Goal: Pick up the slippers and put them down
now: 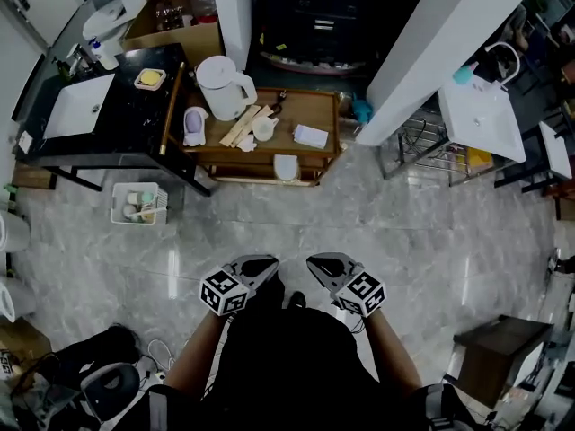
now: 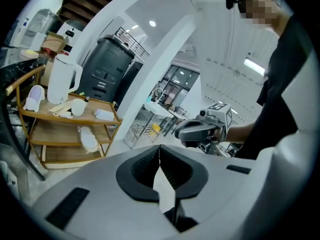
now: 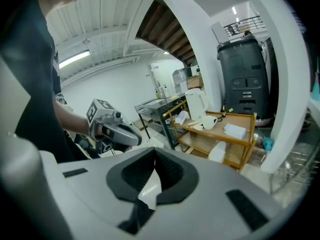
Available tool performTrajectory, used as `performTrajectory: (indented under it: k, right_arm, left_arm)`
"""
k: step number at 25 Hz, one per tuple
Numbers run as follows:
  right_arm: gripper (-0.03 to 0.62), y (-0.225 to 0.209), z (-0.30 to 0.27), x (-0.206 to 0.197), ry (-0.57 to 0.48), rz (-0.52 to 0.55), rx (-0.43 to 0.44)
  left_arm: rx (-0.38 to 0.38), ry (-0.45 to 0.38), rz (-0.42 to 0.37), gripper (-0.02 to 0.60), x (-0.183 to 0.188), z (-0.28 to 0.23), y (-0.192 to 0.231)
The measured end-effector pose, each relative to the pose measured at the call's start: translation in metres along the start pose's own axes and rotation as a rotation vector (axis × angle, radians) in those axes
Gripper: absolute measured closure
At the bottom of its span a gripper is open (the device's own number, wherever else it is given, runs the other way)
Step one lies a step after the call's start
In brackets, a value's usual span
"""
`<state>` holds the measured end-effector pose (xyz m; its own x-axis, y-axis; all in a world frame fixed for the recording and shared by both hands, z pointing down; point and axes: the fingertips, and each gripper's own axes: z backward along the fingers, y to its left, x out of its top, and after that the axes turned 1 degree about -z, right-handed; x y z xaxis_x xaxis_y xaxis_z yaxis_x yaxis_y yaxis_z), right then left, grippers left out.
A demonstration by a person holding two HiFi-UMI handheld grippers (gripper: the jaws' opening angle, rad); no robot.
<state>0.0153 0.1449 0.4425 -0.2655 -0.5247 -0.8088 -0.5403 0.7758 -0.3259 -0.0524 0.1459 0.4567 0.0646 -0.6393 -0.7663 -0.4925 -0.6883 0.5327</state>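
Note:
Two pale slippers rest on a wooden shelf cart [image 1: 319, 106] across the floor. One slipper [image 1: 194, 124] lies on the top shelf at the left, the other slipper [image 1: 286, 167] on the lower shelf. The left gripper view also shows the top slipper [image 2: 34, 98] and the lower slipper [image 2: 89, 139]; the right gripper view shows the top slipper [image 3: 181, 117] and the lower slipper [image 3: 218, 151]. My left gripper [image 1: 269, 263] and right gripper [image 1: 314, 263] hang side by side close to my body, far from the cart. Both are shut with nothing in them.
A white jug [image 1: 223, 86], a cup and sticks share the cart's top. A black counter with a white sink [image 1: 79, 106] stands at left, a white basket [image 1: 138, 203] on the floor beside it. A white pillar [image 1: 431, 52], a wire rack [image 1: 422, 146] and a dark stool [image 1: 499, 344] are at right.

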Motion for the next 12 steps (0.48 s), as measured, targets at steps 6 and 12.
performTrajectory:
  k: [6, 12]
  right_arm:
    - [0.586, -0.015, -0.020, 0.018, -0.013, -0.021, -0.047]
    - [0.586, -0.029, -0.027, 0.021, 0.004, -0.066, -0.070]
  left_arm:
    - [-0.067, 0.035, -0.025, 0.569, 0.018, -0.007, 0.023]
    - [-0.070, 0.060, -0.021, 0.569, 0.025, -0.004, 0.044]
